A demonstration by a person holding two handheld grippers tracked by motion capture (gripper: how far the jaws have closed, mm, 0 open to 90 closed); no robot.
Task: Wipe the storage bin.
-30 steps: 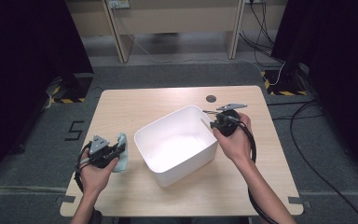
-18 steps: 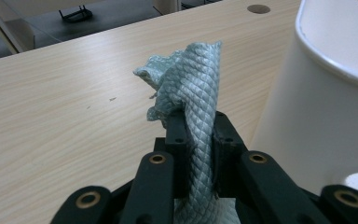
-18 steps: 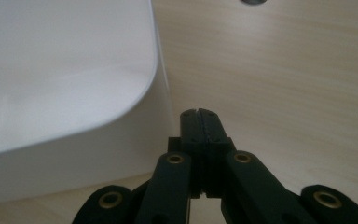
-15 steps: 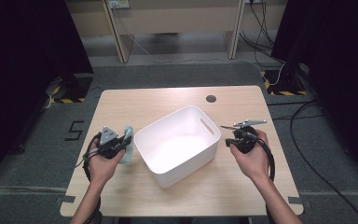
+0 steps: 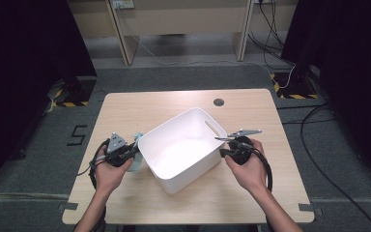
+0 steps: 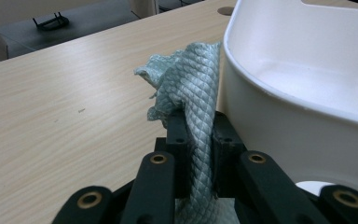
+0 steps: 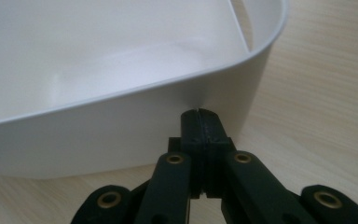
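Tub point(image 5: 183, 147) sits mid-desk point(image 5: 174, 104), turned at an angle, one corner toward the person's edge. Cloth point(image 5: 136, 153) just left of the tub, against its left wall, clamped in the left hand-held gripper point(image 5: 131, 153), which lies left of the tub on the near half of the desk. Right hand-held gripper point(image 5: 222, 152) lies right of the tub, tips pressed together with nothing between them, close to the tub's right wall. Round hole point(image 5: 218, 102) in the desk behind the tub, near the far edge.
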